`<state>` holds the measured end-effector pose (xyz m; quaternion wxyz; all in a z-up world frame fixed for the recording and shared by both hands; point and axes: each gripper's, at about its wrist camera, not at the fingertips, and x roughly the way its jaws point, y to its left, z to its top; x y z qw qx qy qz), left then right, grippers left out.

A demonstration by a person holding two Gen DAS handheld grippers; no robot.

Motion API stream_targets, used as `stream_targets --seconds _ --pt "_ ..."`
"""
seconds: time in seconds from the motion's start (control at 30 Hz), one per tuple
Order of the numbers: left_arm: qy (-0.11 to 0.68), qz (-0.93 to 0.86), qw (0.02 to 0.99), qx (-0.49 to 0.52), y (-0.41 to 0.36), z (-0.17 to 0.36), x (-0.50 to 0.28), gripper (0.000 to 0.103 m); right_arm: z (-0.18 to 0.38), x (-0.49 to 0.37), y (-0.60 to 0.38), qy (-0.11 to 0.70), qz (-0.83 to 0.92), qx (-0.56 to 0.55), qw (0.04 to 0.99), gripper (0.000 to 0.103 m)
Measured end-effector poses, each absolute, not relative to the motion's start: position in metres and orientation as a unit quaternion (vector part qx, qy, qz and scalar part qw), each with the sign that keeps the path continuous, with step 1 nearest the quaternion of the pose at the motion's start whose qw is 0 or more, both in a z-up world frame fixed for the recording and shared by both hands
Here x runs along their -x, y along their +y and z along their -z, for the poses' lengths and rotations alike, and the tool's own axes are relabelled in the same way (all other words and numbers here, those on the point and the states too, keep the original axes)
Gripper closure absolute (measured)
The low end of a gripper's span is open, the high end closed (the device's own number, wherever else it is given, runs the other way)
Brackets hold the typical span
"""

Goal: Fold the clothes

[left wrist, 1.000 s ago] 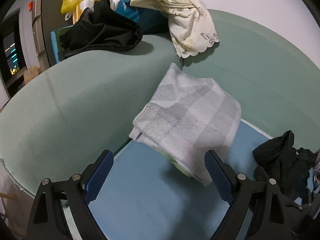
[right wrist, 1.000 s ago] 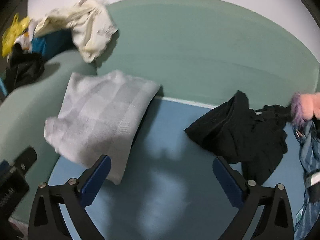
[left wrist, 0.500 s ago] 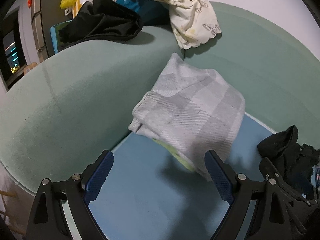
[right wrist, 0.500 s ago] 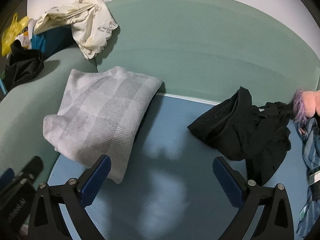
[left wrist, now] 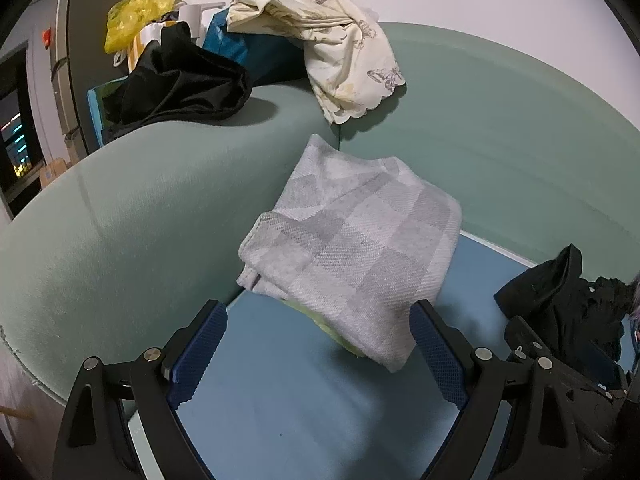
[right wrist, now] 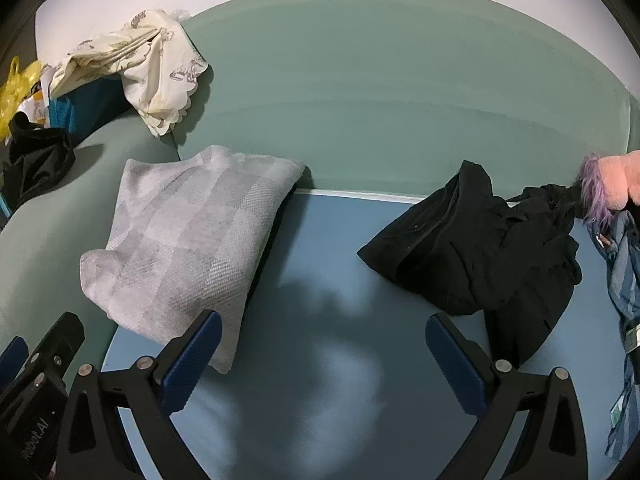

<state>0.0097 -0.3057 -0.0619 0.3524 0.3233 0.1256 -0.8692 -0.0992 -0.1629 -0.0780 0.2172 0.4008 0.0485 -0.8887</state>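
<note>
Right wrist view: "Robot.AI" on the left hand-held gripper (right wrist: pixel 36 396); both hand-held grippers spread, holding nothing.

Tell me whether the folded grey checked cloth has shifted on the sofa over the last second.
No. The grey checked cloth still leans in the sofa corner, its top just below the cream garment; only the cameras drifted.

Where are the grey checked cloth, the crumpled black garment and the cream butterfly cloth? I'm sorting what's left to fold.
grey checked cloth (left wrist: pixel 352 248), left wrist view, middle of its top face
crumpled black garment (right wrist: pixel 472 248), right wrist view, central bulk
cream butterfly cloth (left wrist: pixel 340 52), left wrist view, hanging part
</note>
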Motion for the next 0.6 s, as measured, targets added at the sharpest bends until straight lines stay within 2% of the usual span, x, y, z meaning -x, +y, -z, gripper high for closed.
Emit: stream_targets --seconds 0.6 --pt "0.118 0.864 0.376 -0.312 -0.3084 0.0616 -0.0168 0.01 0.0777 0.0968 -0.167 0.044 0.884 -0.403 0.233 0.0"
